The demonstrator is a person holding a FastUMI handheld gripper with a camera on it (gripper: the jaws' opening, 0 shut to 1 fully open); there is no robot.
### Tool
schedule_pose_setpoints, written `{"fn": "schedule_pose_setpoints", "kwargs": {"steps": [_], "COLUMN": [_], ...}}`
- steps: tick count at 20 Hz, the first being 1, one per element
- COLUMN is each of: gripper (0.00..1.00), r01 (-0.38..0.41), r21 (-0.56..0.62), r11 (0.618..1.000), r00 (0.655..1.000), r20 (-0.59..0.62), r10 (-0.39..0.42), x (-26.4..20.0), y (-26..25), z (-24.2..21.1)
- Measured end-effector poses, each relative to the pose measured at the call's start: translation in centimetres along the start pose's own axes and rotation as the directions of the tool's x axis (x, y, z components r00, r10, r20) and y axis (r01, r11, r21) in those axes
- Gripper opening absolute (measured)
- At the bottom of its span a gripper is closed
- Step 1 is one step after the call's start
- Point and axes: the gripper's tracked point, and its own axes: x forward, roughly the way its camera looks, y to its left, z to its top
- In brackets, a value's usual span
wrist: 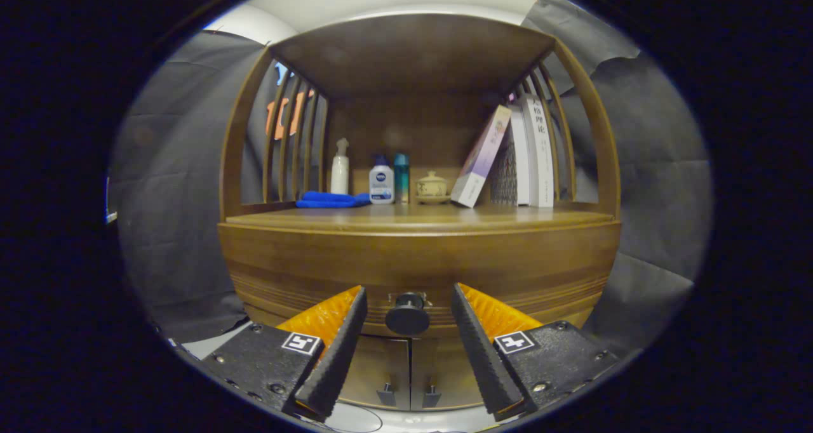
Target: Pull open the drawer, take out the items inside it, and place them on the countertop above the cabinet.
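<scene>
A wooden cabinet stands in front of me with its drawer front (pixel 419 265) closed under the countertop (pixel 419 218). A round dark knob (pixel 408 315) sticks out of the drawer front. My gripper (pixel 409 299) is open, and the knob sits between its two fingertips with a gap on each side. Neither finger (pixel 346 331) touches the knob. The inside of the drawer is hidden.
On the countertop stand a blue cloth (pixel 330 199), a white spray bottle (pixel 340 174), a white-and-blue bottle (pixel 381 182), a teal bottle (pixel 401 178), a small lidded pot (pixel 432 187) and several books (pixel 508 157). Two cabinet doors (pixel 409 373) lie below the drawer.
</scene>
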Motion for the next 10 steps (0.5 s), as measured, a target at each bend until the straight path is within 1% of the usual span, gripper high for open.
{"fn": "schedule_pose_setpoints", "kwargs": {"steps": [1,6,8,9,10], "gripper": [0.84,0.63,0.56,0.56,0.52], "r01": [0.007,0.014,0.025,0.032,0.038], "r21": [-0.004,0.024,0.024,0.019,0.014], "r11": [1.0,1.0,0.999,0.999,0.999], "r00": [1.0,0.999,0.999,0.999,0.998], "r20": [-0.006,-0.05,-0.045,-0.04,-0.043], "r10": [-0.007,-0.012,-0.024,-0.032,-0.038], "x": [0.6,2.9,2.8,2.9,2.8], "y": [-0.2,0.1,0.3,0.4,0.2], "z": [-0.3,-1.9,-2.1,-2.0,-2.1]}}
